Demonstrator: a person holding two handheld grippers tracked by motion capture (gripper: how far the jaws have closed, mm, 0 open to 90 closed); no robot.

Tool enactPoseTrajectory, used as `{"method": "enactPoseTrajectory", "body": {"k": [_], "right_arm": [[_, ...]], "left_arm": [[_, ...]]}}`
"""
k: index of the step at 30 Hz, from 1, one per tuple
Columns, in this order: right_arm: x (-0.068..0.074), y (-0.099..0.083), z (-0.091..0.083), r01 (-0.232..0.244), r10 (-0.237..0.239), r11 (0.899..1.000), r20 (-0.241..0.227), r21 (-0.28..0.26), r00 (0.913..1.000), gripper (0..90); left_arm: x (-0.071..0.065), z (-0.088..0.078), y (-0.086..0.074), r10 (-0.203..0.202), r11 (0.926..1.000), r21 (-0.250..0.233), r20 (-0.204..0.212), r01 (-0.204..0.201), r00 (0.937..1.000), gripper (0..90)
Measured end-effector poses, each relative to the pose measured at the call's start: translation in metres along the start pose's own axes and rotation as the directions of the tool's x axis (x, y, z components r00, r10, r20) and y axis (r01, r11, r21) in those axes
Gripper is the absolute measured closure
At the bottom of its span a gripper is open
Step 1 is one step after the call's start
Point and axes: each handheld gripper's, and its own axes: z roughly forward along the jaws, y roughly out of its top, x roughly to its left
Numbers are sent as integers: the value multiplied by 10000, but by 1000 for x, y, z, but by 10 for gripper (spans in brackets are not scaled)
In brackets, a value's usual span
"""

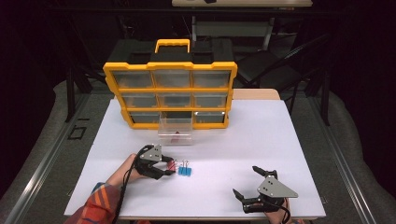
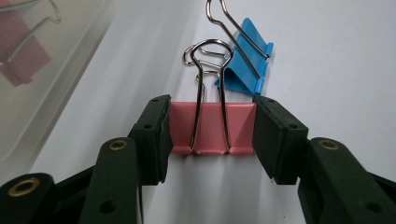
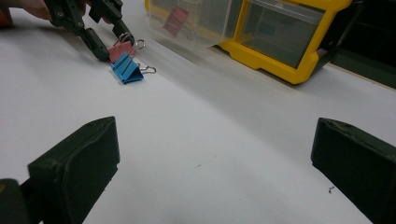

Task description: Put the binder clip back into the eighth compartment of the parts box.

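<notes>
A pink binder clip [image 2: 212, 128] lies on the white table with its wire handles pointing away from me. My left gripper [image 2: 212, 140] has both pads pressed against the clip's two sides. In the high view that gripper [image 1: 169, 167] sits left of centre, with the pink clip [image 1: 173, 165] at its tips. A blue binder clip [image 2: 245, 65] lies just beyond, close to the pink one. My right gripper [image 1: 245, 180] rests near the front edge at the right, jaws wide apart with only bare table between them [image 3: 212, 154].
A clear plastic drawer [image 1: 176, 133] stands pulled out on the table in front of the yellow organizer [image 1: 170, 91], with another pink clip [image 1: 177, 137] inside it. The organizer's other drawers are in place. White table surface [image 1: 261, 135] spreads to the right.
</notes>
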Motion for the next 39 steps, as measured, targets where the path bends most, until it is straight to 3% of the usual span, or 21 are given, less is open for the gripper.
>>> {"method": "enactPoseTrajectory", "body": {"k": [12,26,39], "right_arm": [[0,0,0,40,-40,10000,27,46,10000,6],[1,0,1,42,-42,10000,28,65,10000,6],[1,0,1,33,-33,10000,25,93,10000,6]], "left_arm": [[-3,-17,-4,-479,9981,-412,-595,455,9971,498],[-10,-27,-9,-1098,9920,-741,-1127,1018,9875,498],[-13,-36,-10,-1653,9831,-1090,-1813,1473,9694,498]]}}
